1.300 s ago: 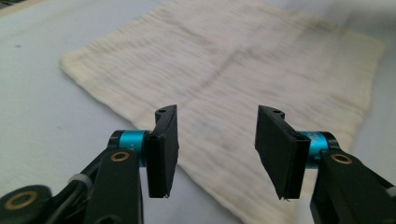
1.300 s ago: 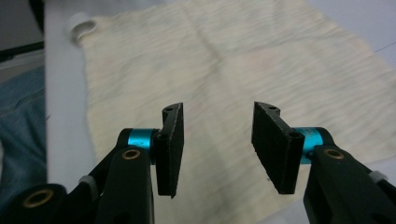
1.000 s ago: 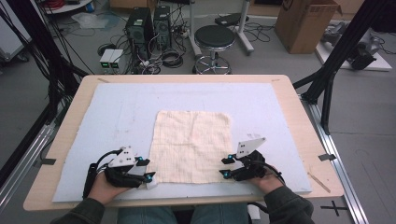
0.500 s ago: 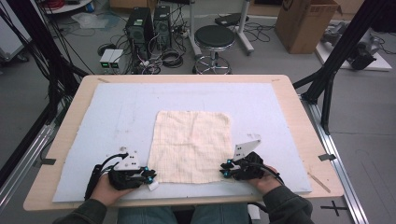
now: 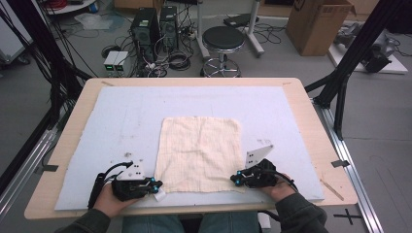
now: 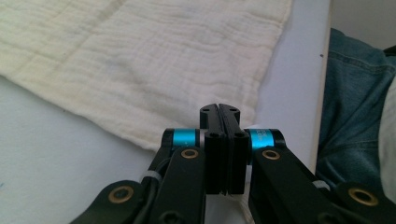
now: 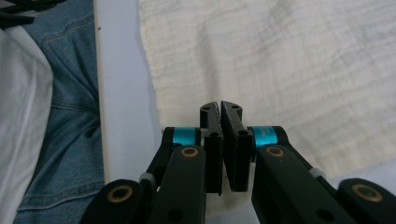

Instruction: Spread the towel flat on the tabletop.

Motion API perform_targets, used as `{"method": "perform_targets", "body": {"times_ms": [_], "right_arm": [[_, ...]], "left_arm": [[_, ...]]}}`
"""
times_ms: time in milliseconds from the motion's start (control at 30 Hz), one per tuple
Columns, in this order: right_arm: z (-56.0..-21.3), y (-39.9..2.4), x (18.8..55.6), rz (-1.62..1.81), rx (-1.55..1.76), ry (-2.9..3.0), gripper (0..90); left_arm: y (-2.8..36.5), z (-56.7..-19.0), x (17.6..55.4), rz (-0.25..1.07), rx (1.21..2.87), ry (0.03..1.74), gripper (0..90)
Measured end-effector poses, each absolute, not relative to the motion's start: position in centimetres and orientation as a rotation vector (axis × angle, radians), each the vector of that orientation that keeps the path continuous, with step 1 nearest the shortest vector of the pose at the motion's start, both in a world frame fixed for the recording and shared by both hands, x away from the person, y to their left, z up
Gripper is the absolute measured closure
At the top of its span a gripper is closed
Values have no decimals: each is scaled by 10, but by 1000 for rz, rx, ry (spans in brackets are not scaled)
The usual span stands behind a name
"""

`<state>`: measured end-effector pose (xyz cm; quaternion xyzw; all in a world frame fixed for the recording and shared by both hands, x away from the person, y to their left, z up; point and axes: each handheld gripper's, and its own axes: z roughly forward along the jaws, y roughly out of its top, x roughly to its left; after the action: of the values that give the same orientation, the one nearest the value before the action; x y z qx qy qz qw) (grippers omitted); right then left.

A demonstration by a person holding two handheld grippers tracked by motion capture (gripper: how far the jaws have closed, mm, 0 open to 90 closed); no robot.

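Cream cloth [image 5: 200, 153] near corners hidden under left claw [image 5: 156, 186], right claw [image 5: 235, 179]; both just pressed together; pinch unclear.

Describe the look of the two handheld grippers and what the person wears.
Both the left gripper and right gripper are black, with cyan bands and brass rivets by flat black fingers, a grey three-cornered plate on top and a black cable. Dark sleeves; blue jeans.
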<state>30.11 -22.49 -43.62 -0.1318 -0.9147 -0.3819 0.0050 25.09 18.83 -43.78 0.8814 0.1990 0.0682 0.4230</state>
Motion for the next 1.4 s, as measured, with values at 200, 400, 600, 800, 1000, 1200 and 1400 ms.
{"method": "perform_targets", "body": {"times_ms": [200, 400, 600, 800, 1000, 1200, 1400], "right_arm": [[-436, -230, 297, -1213, -410, -2842, 874], [-435, -231, 293, -1245, -415, -2806, 779], [-428, -232, 295, -1352, -480, -2793, 672], [-425, -234, 302, -1420, -555, -2792, 563], [-422, -233, 308, -1459, -627, -2780, 453], [-417, -240, 313, -1542, -733, -2757, 337], [-415, -245, 318, -1589, -834, -2718, 262]], "left_arm": [[188, -437, 243, 159, 2208, 492, 884], [188, -433, 242, 158, 2176, 507, 823], [190, -427, 246, 169, 2115, 551, 726], [188, -425, 247, 234, 2097, 586, 648], [193, -424, 253, 269, 2046, 631, 589], [193, -424, 257, 296, 2034, 657, 525], [193, -424, 261, 315, 2016, 675, 472]]}}
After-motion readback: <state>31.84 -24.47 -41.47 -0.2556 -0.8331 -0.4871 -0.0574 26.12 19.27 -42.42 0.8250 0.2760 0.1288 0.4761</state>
